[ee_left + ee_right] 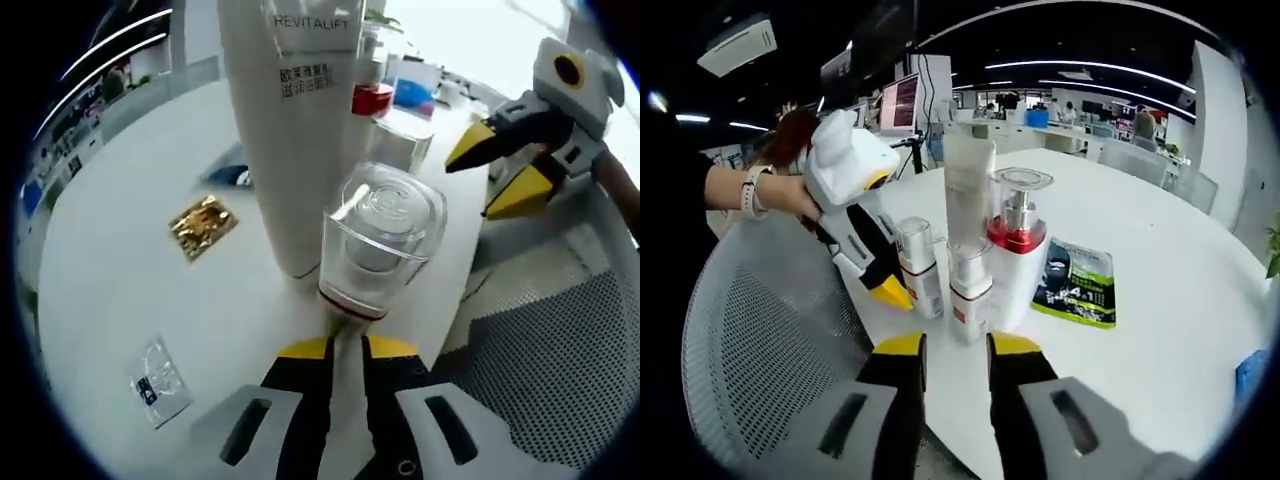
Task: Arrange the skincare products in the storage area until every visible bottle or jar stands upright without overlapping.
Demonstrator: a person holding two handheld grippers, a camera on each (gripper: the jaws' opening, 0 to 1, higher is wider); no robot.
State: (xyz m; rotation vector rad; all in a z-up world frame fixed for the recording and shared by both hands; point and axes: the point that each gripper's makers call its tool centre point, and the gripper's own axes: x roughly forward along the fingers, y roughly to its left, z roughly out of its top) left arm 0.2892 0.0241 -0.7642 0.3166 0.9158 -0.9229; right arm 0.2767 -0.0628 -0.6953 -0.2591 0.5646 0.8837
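Worktop (pixel 1180 250): round, white, beside a grey mesh chair (pixel 750 350).

Skincare group, right gripper view: tall white tube (pixel 968 185) standing upright; pump bottle with red collar and clear cap (pixel 1016 250) beside it; small white bottle with clear cap (pixel 969 290) in front; second small bottle (pixel 920 265) to its left. All upright and close together; whether they touch cannot be told. A dark-and-green sachet (pixel 1076 282) lies flat to their right.

Left gripper view: clear-capped bottle (pixel 378 245) just ahead of the jaw tips, against the tall tube (pixel 290 130); gold foil sachet (pixel 203 225) and clear sachet (pixel 160 382) lie flat on the worktop.

Left hand-held gripper (pixel 346 347): jaws narrow, a slim gap between the tips, gripping nothing.

Right hand-held gripper (pixel 956 345): jaws parted moderately, empty, short of the small bottle.
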